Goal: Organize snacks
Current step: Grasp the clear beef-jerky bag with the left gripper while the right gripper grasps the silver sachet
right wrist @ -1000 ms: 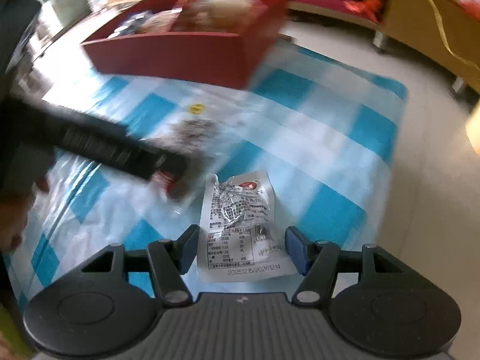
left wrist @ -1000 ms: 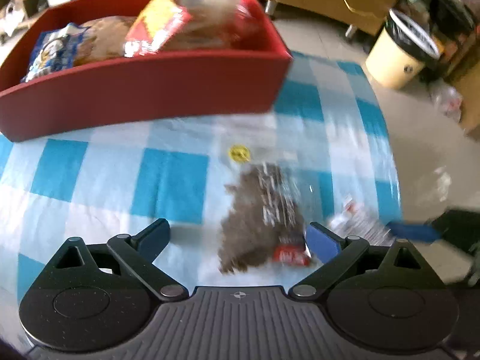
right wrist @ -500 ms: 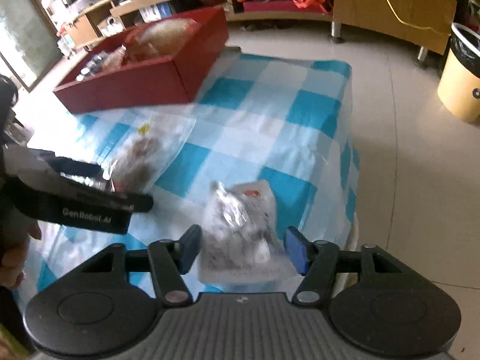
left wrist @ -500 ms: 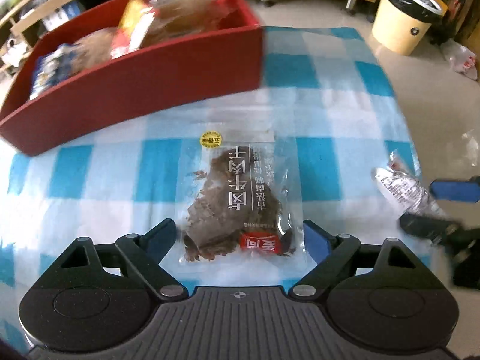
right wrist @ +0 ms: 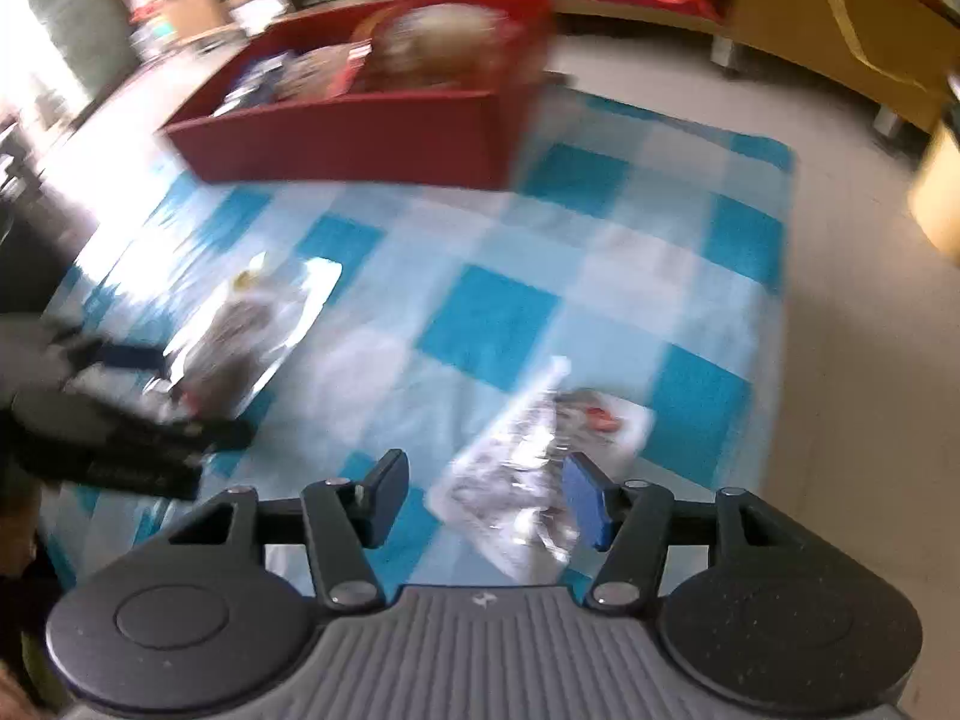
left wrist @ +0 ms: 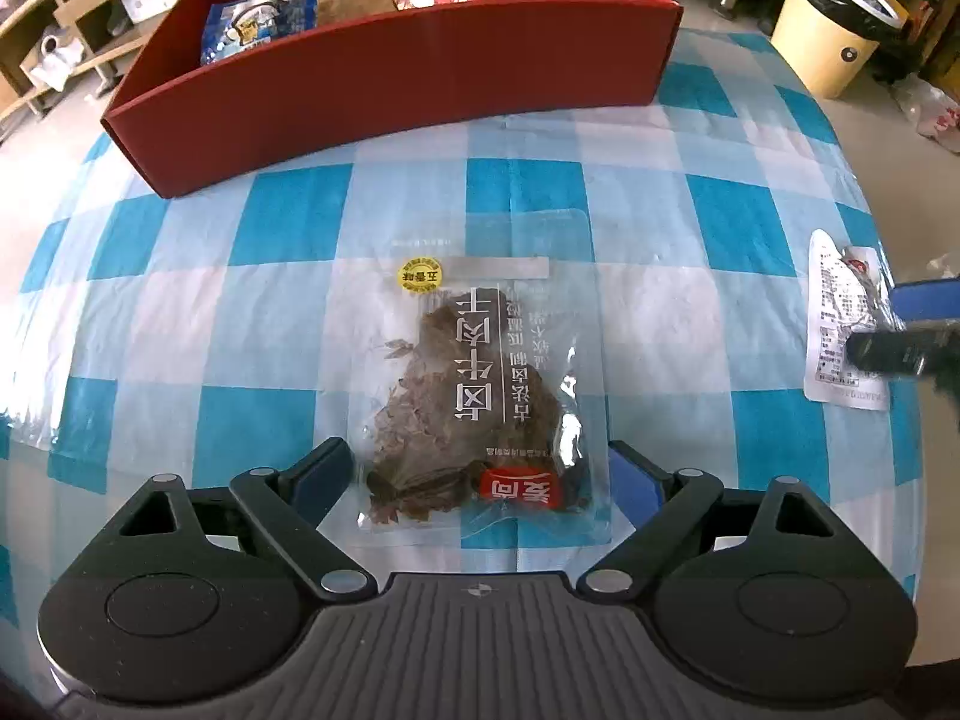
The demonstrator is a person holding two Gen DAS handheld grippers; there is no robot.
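A clear packet of brown dried meat [left wrist: 480, 402] lies flat on the blue-and-white checked cloth [left wrist: 180, 312]. My left gripper [left wrist: 480, 474] is open, its jaws on either side of the packet's near end. A silver-and-white snack packet [right wrist: 540, 456] lies near the cloth's right edge; it also shows in the left wrist view [left wrist: 840, 324]. My right gripper [right wrist: 486, 498] is open, its jaws around that packet's near end. A red box [left wrist: 390, 60] holding several snack bags stands at the back; the blurred right wrist view shows it too [right wrist: 360, 132].
A cream bin [left wrist: 834, 30] stands on the floor beyond the table's right edge. Wooden shelves [left wrist: 72, 18] run along the back left. My left gripper appears at the left of the right wrist view [right wrist: 120, 420].
My left gripper has drawn back and centred on the meat packet. My right gripper has swung and narrowed around the silver packet, which now lies skewed; its view is blurred.
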